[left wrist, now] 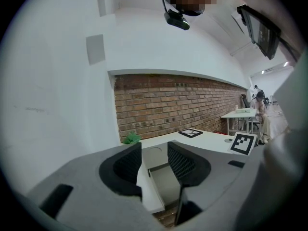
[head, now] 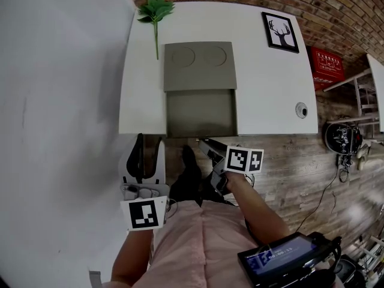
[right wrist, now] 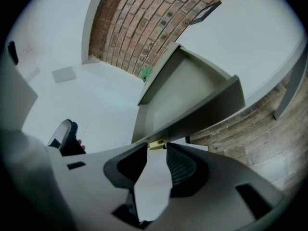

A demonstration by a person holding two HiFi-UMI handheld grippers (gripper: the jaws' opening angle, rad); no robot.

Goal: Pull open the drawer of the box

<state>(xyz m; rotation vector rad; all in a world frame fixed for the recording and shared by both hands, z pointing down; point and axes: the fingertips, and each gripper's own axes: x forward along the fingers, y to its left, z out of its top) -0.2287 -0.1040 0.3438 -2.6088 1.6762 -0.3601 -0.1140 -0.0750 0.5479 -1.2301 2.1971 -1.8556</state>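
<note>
At twelve o'clock from you, the drawer (head: 200, 113) stands pulled out of the box (head: 198, 66), reaching the table's (head: 270, 89) near edge. Your right gripper (right wrist: 156, 153) has its jaws apart, with the drawer's small handle (right wrist: 156, 145) at their tips. Your left gripper (left wrist: 154, 153), at seven o'clock, gapes empty.

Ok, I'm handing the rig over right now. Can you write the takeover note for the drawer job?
Left gripper: open, empty, held short of the table.
Right gripper: open, jaws either side of the small handle on the drawer front, not clamped.
Things: the box sits on the white table; its drawer is pulled out to about the table's near edge.
Done: drawer open.
Left: probably just back the right gripper off the handle.
</note>
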